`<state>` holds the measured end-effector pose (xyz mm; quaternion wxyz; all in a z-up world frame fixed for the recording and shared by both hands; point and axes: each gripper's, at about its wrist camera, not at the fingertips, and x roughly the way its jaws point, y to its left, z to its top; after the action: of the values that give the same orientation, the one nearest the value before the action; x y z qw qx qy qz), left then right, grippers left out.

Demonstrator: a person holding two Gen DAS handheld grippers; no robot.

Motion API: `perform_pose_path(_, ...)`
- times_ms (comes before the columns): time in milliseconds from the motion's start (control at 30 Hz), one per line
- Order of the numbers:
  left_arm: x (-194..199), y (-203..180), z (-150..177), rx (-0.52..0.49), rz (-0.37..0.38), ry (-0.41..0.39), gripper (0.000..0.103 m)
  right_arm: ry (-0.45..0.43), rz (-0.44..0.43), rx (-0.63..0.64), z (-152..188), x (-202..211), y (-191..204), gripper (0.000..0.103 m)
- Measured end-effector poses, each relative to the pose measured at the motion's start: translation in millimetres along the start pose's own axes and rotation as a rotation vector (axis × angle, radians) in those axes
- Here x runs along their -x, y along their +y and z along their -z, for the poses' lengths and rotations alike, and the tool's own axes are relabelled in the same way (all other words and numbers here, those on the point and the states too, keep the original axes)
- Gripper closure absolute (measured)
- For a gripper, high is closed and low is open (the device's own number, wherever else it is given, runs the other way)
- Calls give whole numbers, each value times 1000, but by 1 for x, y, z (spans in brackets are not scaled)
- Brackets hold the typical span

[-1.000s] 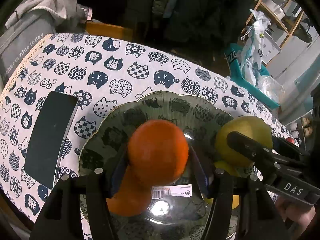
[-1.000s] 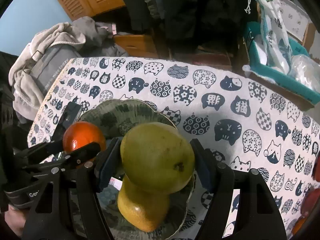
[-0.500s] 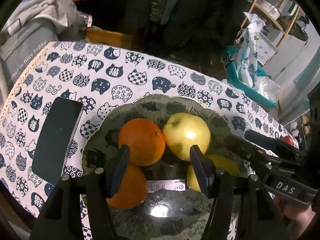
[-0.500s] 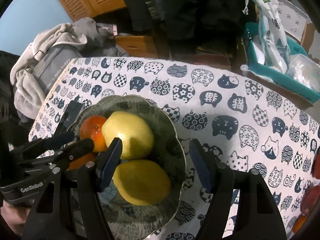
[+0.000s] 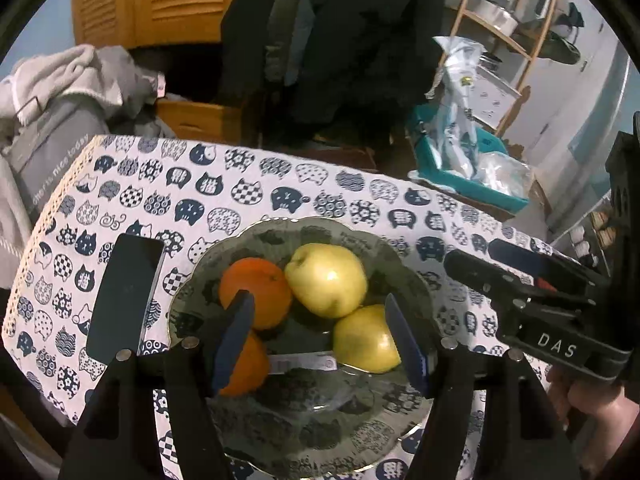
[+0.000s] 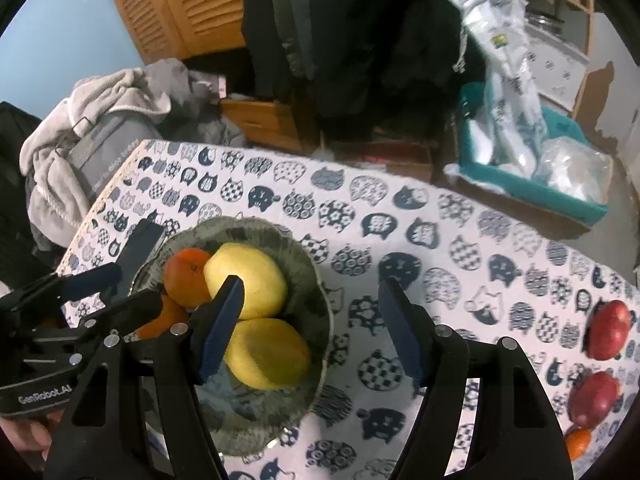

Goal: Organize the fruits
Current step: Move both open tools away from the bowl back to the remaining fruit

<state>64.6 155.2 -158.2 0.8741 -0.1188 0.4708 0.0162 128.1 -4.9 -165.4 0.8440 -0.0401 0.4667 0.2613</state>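
Observation:
A dark patterned glass bowl (image 5: 280, 432) (image 6: 316, 280) sits on the cat-print tablecloth. It holds two oranges (image 5: 256, 292) (image 6: 184, 276) and two yellow-green apples (image 5: 328, 280) (image 6: 244, 272). My left gripper (image 5: 320, 340) is open and empty above the bowl's near side. My right gripper (image 6: 308, 332) is open and empty over the bowl's right rim. Two red apples (image 6: 608, 330) and a small orange (image 6: 578, 442) lie at the table's right edge in the right wrist view.
A black phone (image 5: 126, 296) lies left of the bowl. The cat-print tablecloth (image 6: 400, 216) covers the table. A teal tray with plastic bags (image 6: 528, 176) stands behind the table on the right. A pile of grey clothes (image 6: 100, 132) is on the left.
Both grippers opened, leaving the orange and the yellow-green apple in the bowl, then pulled back and up. The right gripper shifted to the right.

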Motion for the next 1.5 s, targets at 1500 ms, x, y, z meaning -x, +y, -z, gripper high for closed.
perform_pose_path(1500,75,-189,22,-330,197,-78,23,-215,212,-163,71,198,-123,31)
